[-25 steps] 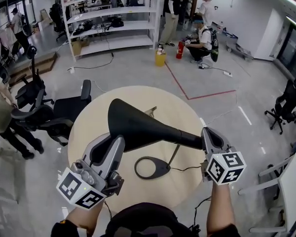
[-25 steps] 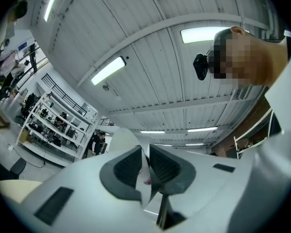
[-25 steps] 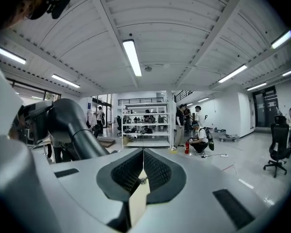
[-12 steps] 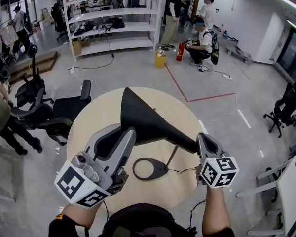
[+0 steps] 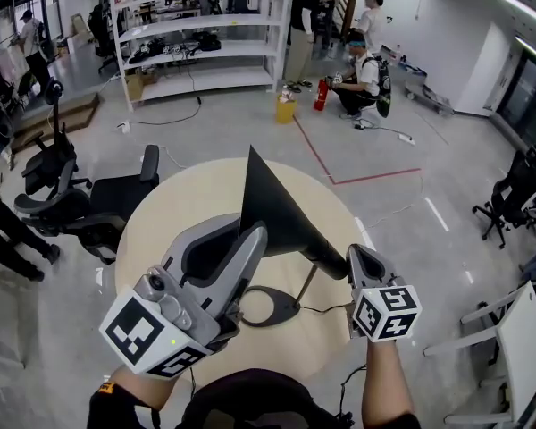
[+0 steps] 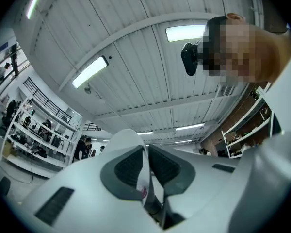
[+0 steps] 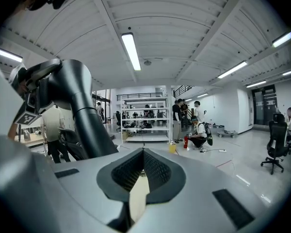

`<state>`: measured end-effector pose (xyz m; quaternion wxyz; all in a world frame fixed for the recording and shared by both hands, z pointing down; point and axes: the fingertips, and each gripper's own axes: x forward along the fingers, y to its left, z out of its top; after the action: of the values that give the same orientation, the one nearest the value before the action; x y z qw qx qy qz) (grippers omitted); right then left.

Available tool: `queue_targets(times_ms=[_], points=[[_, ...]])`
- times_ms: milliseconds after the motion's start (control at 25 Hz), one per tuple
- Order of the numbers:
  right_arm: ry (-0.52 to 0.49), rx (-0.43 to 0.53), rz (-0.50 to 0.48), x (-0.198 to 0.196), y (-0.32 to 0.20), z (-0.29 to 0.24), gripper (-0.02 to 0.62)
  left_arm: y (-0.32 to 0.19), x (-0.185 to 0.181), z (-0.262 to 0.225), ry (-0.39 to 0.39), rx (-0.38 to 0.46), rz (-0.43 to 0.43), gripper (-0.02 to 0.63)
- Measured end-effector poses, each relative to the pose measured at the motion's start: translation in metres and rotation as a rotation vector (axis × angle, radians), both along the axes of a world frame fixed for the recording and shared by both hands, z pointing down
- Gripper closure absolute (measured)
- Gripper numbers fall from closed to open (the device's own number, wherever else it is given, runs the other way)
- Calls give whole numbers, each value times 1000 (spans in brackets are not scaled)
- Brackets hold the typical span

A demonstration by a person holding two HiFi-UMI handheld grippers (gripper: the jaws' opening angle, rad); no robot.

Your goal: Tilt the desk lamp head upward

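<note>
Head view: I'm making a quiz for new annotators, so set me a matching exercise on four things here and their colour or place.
1 desk lamp head
2 lamp base
3 table
4 bucket

a yellow, on the floor
b black cone above the tabletop
c flat ring lying on the tabletop
d beige and round

Pairs: 1-b, 2-c, 3-d, 4-a

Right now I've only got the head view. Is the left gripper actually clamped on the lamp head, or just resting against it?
Observer: Clamped. In the left gripper view the left gripper has the thin rim of the lamp head between its pads; the jaws have just been closing.
Operator: Right gripper holding the neck?
Observer: No. In the right gripper view the right gripper has its jaws together, nothing between; the lamp neck stands to their left.
</note>
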<state>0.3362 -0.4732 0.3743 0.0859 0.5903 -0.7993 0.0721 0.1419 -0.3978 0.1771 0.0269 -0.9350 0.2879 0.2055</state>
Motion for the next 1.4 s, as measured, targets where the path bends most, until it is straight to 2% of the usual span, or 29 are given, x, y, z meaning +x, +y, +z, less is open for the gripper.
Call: queue_targets(times_ms=[920, 1160, 1400], points=[[-12, -17, 28, -10, 2, 9, 580, 8, 11, -9, -66, 46, 10, 518], [-5, -14, 30, -7, 5, 9, 580, 11, 13, -8, -63, 43, 7, 518], [17, 9, 52, -7, 4, 7, 580, 14, 3, -7, -26, 45, 31, 518]])
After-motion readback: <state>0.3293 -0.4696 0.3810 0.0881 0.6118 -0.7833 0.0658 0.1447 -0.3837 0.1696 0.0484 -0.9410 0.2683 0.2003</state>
